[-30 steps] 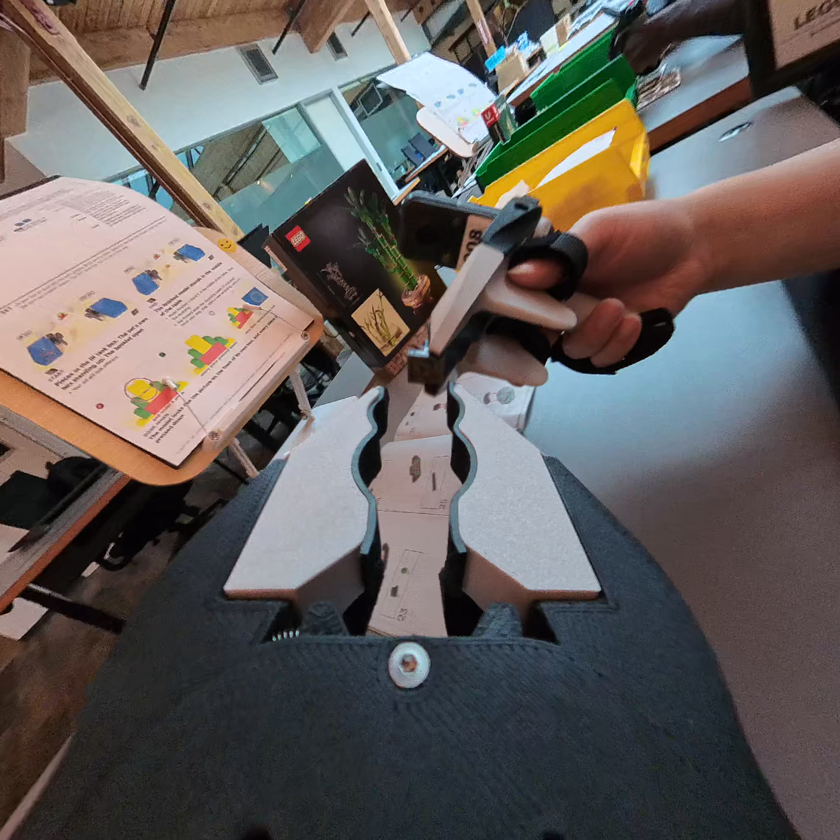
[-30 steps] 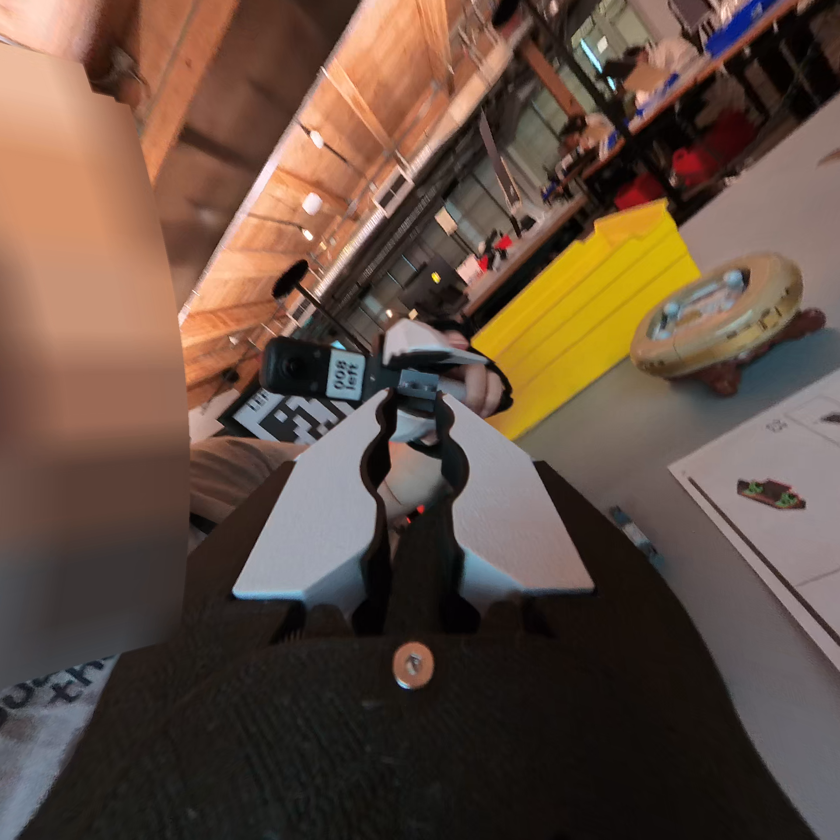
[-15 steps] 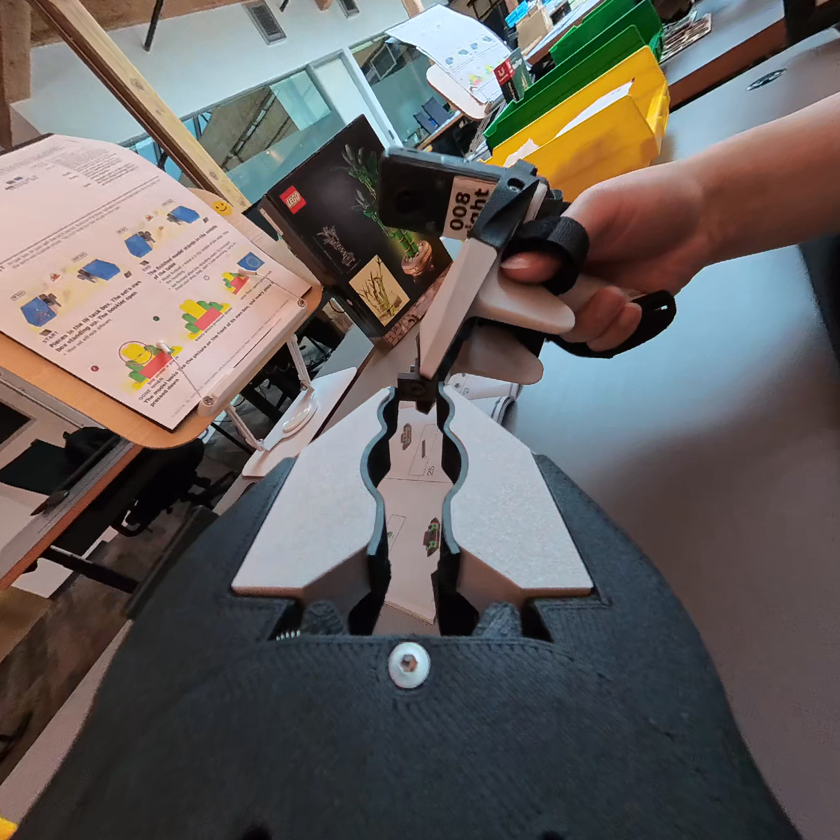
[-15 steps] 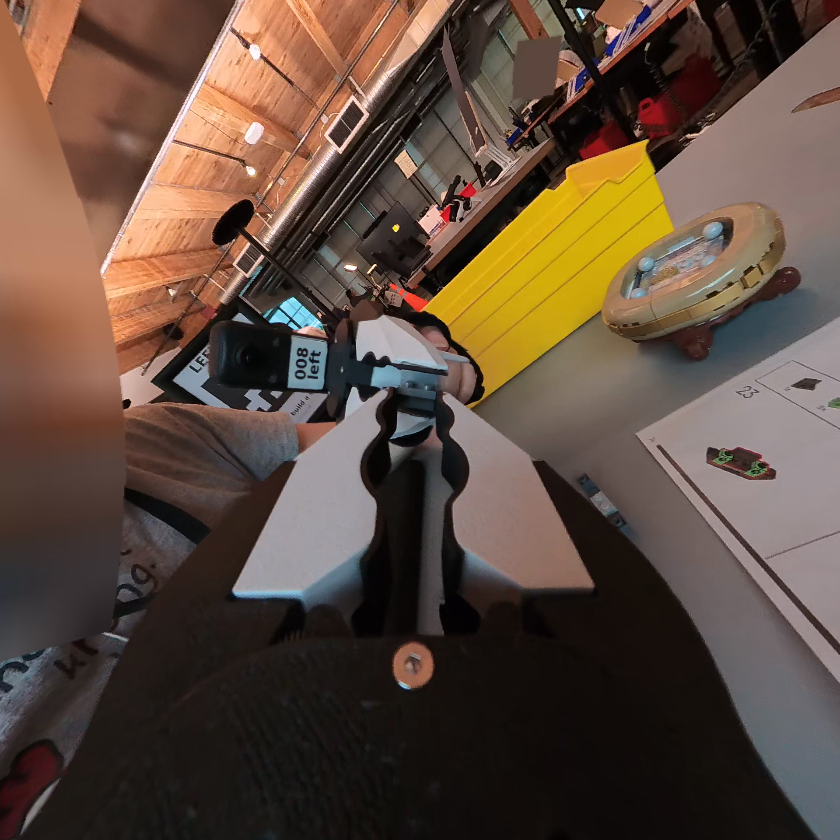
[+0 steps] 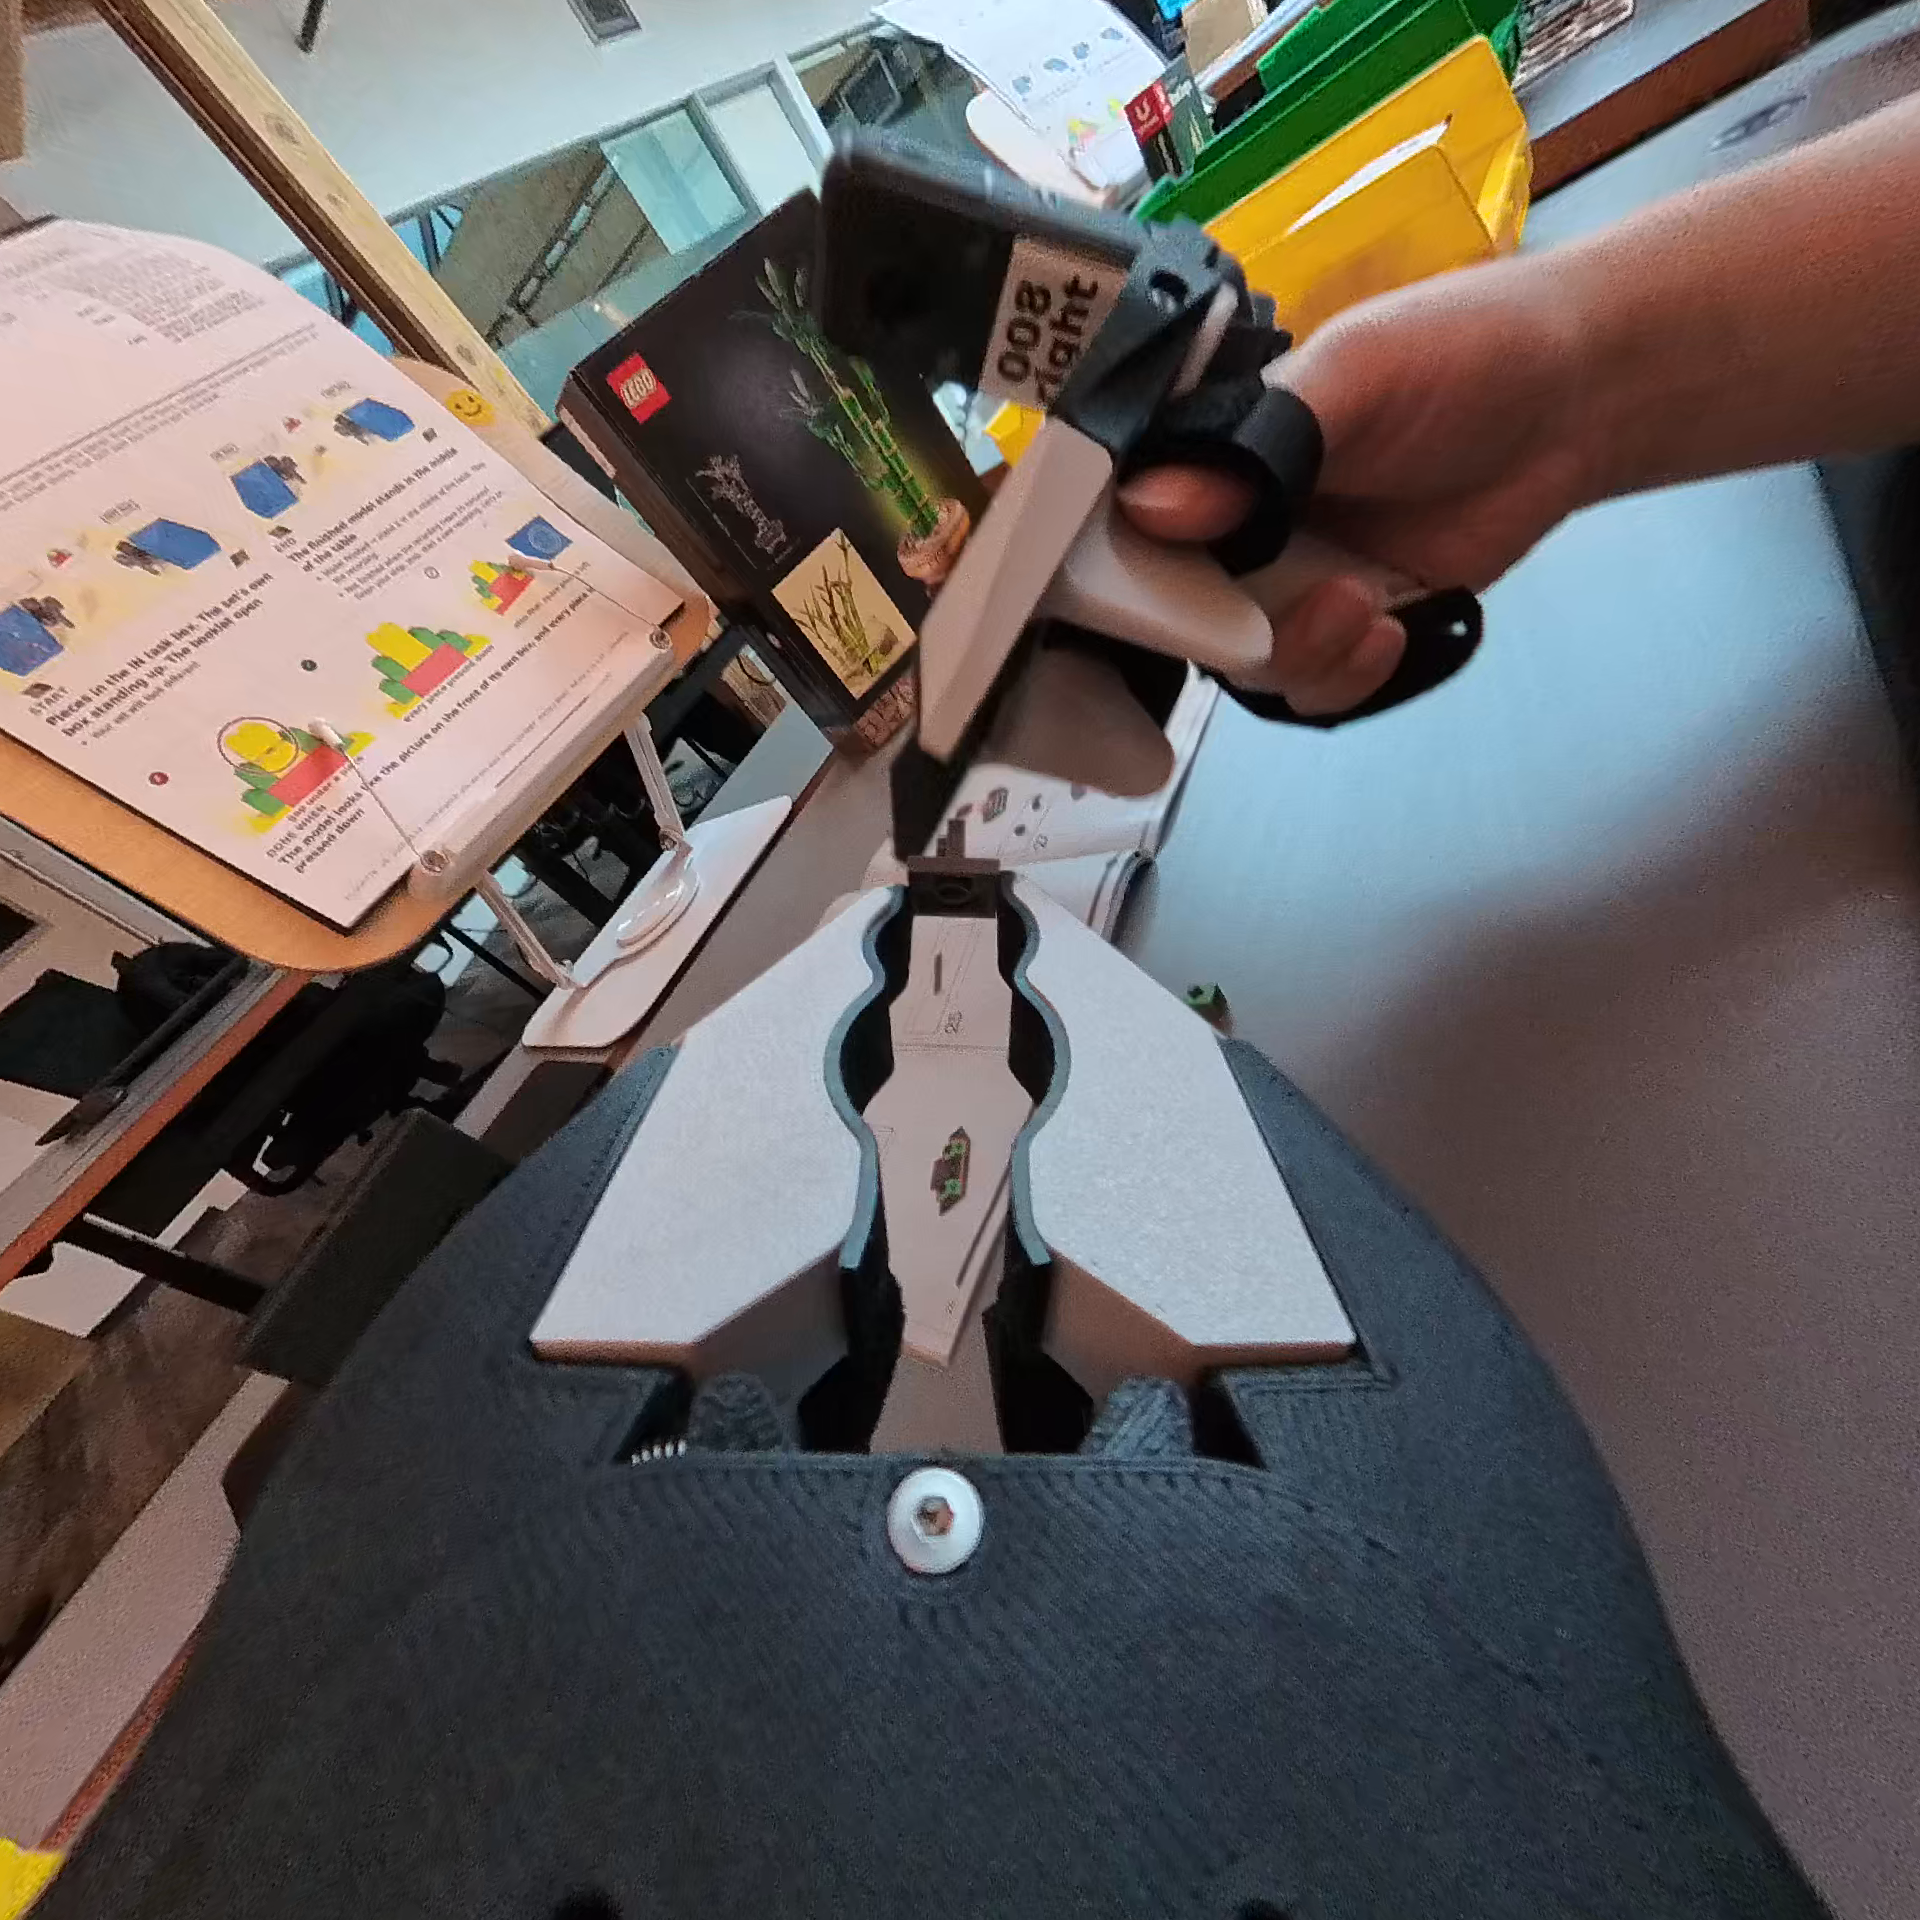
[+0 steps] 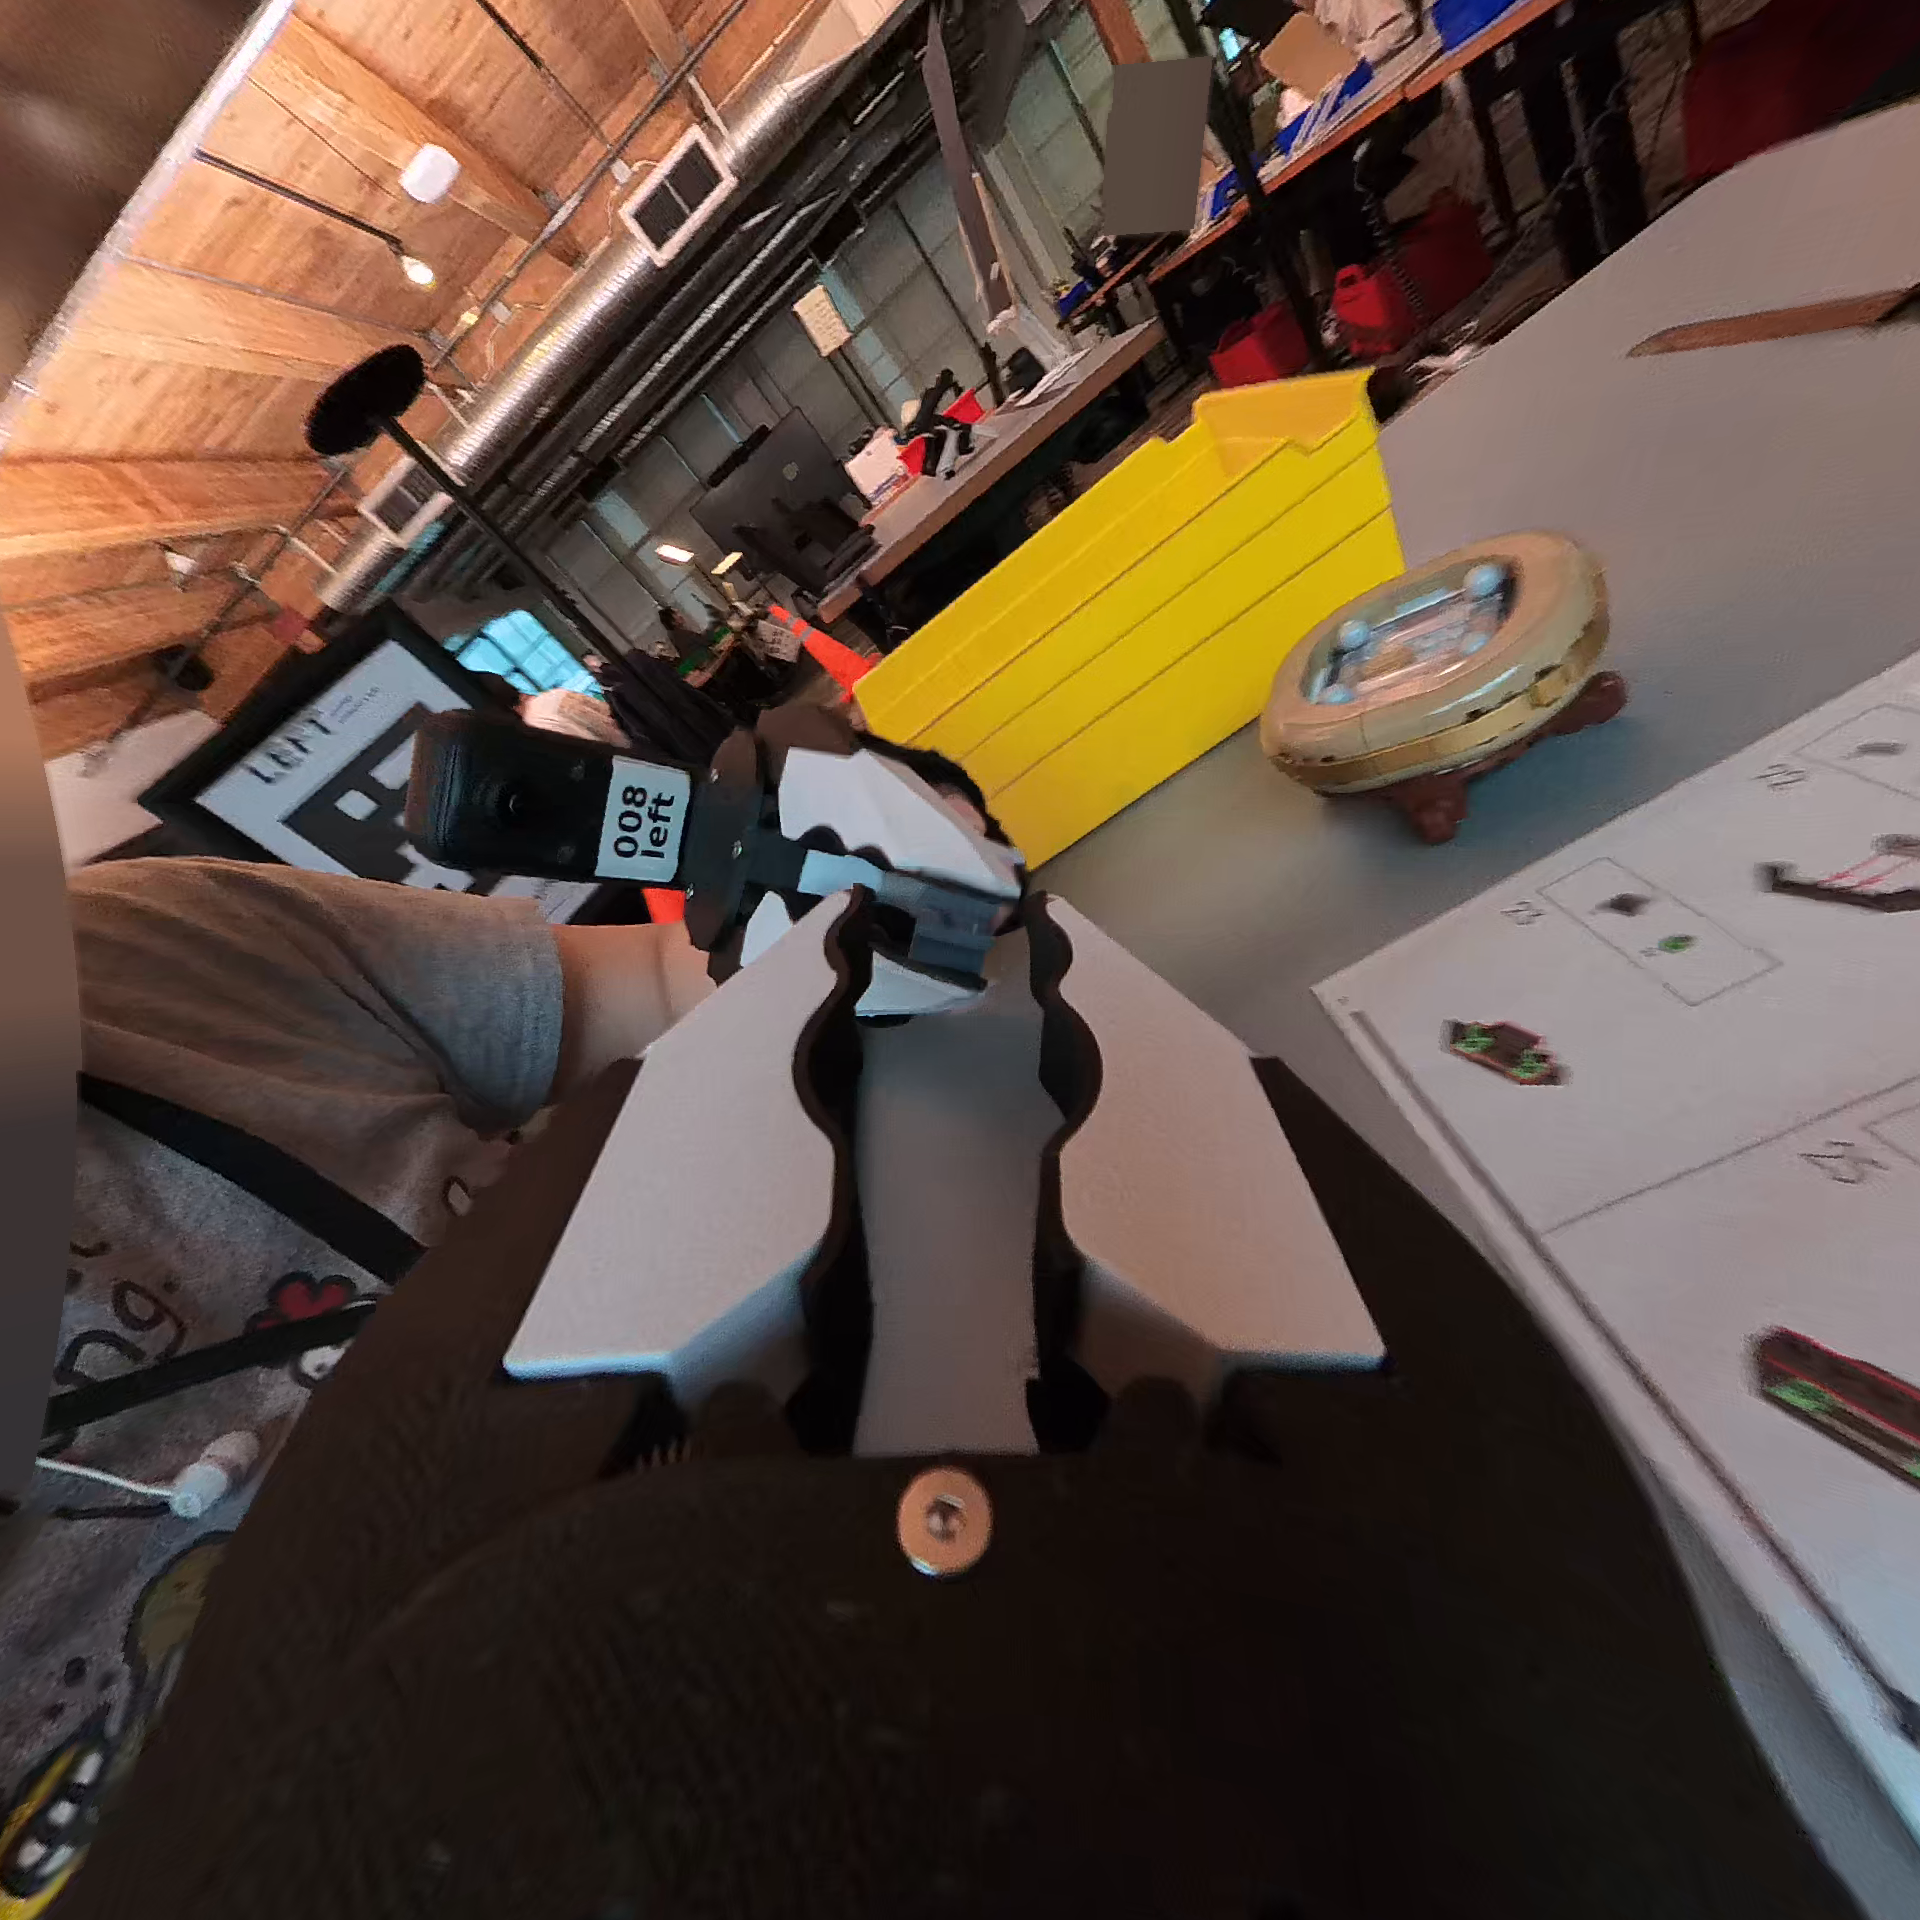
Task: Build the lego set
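The left gripper (image 5: pixel 951 896) now clamps a small dark brick (image 5: pixel 952 891) at its tips, and the right gripper (image 5: pixel 920 821), nearer than a moment ago, hangs just above it; whether it is clenched I cannot tell. A handover or mating looks imminent above the instruction booklet (image 6: pixel 1704 1029), with the round tan base (image 6: pixel 1439 681) well apart.

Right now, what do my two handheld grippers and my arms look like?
Both the left gripper and right gripper have black printed bodies, a silver screw, and pale grey fingers with wavy black-lined inner edges. Each carries a black camera with a white label. Black finger loops wrap the right hand; the left arm wears a grey sleeve.
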A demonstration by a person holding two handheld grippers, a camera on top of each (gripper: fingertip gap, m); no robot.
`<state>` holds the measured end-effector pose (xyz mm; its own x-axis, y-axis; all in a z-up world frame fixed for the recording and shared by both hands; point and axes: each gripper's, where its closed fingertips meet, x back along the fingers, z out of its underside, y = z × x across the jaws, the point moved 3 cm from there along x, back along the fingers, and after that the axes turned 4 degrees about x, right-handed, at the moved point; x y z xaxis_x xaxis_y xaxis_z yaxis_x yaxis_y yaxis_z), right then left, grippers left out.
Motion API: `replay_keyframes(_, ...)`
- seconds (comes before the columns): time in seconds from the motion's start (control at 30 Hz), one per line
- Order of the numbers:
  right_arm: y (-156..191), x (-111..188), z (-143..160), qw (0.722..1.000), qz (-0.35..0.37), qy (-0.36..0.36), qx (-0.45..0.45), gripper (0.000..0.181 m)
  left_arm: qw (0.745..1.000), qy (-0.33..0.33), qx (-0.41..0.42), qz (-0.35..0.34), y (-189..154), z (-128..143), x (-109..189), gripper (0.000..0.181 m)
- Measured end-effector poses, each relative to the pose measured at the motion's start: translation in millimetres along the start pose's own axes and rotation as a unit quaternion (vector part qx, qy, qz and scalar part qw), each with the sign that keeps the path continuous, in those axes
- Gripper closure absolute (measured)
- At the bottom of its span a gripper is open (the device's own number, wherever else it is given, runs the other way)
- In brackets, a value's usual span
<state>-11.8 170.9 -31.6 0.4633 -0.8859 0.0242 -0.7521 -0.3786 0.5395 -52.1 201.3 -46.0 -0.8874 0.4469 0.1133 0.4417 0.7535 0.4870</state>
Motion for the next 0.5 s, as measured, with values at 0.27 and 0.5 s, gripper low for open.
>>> replay_keyframes(0.27, -21.9, 40.9, -12.5, 0.973, 0.143, 0.059, 0.173, 0.153, 0.998, 0.033, 0.035, 0.043, -5.8, 19.2, 7.4, 0.167)
replay_keyframes(0.5, -17.6, 34.7, 1.7, 0.934, 0.168, 0.134, 0.284, 0.153, 0.998, 0.039, 0.028, 0.048, -12.2, 18.5, 5.3, 0.167)
